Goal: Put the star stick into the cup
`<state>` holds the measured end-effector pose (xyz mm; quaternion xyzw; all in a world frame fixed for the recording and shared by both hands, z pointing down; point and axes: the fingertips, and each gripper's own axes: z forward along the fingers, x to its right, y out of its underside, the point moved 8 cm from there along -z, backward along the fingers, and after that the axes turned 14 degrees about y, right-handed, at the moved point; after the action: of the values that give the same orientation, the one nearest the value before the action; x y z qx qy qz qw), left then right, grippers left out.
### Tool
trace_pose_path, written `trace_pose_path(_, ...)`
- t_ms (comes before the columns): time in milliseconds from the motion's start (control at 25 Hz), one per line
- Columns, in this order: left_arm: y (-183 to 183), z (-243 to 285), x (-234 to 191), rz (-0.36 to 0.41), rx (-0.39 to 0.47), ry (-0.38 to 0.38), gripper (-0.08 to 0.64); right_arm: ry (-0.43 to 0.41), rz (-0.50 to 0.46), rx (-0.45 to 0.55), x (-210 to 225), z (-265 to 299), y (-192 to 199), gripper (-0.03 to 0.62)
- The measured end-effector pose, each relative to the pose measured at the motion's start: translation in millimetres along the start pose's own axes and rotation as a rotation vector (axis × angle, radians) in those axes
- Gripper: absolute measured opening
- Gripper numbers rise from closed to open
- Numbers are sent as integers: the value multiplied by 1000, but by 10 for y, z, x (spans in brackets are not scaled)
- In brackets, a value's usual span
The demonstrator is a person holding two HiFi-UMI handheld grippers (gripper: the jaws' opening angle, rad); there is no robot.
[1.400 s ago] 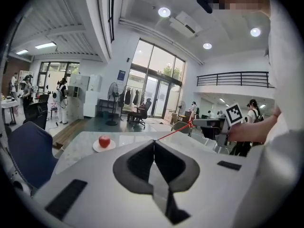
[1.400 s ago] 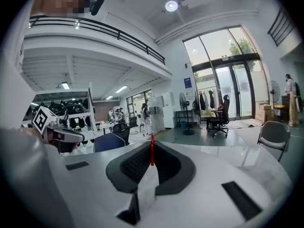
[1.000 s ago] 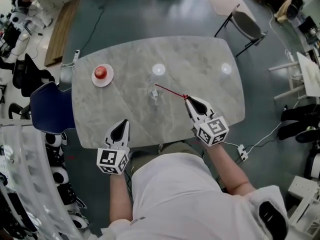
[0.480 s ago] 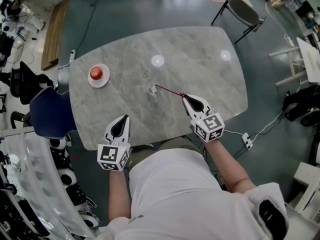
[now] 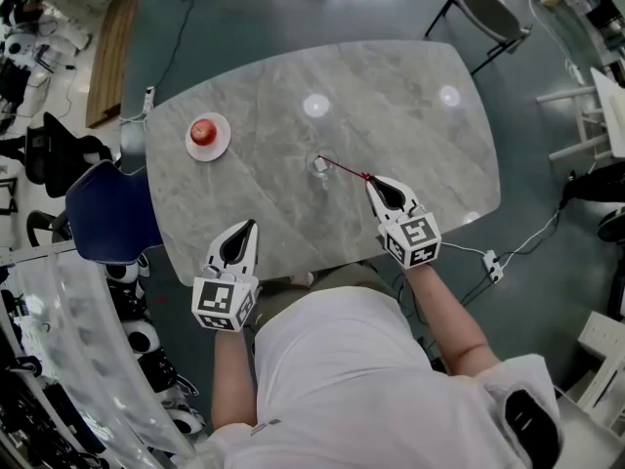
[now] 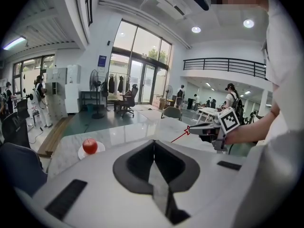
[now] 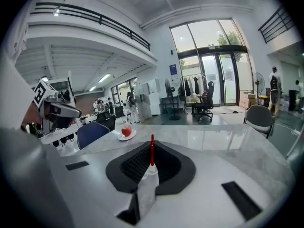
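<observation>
A thin red star stick is held level over the marble table. My right gripper is shut on its near end. The stick's far tip reaches the small clear cup at mid-table; whether it is inside the cup I cannot tell. In the right gripper view the stick points straight out from the closed jaws, and the cup is hidden behind them. My left gripper rests shut and empty by the table's front edge. From there the stick shows far right.
A red apple lies on a small white plate at the table's left. A blue chair stands off the left edge and a grey chair beyond the far right corner. A power strip lies on the floor at right.
My right gripper has drawn a little closer to the cup, with the stick's far tip staying at the cup. The left gripper has hardly moved.
</observation>
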<state>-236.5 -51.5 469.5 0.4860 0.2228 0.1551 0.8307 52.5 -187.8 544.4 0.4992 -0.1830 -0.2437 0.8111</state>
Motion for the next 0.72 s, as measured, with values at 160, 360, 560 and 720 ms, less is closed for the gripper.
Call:
trace_pose_path(160,32,-82,-44,-8,-1,-12,2,6,-9,-12,-36,93,38,26)
trace_pose_path(360,79,-202,-80,-18,-4,-32,2,21,-6,-2,-65,152,43,28)
trace_pose_path(560,104,-259,-106,-20,-2,-45,2,28,-13,-3,-66,200,46,31)
trace_pose_path(720,93,-286,-68,-17,2,-50,2,23,-21,-22,-80,198,79,31)
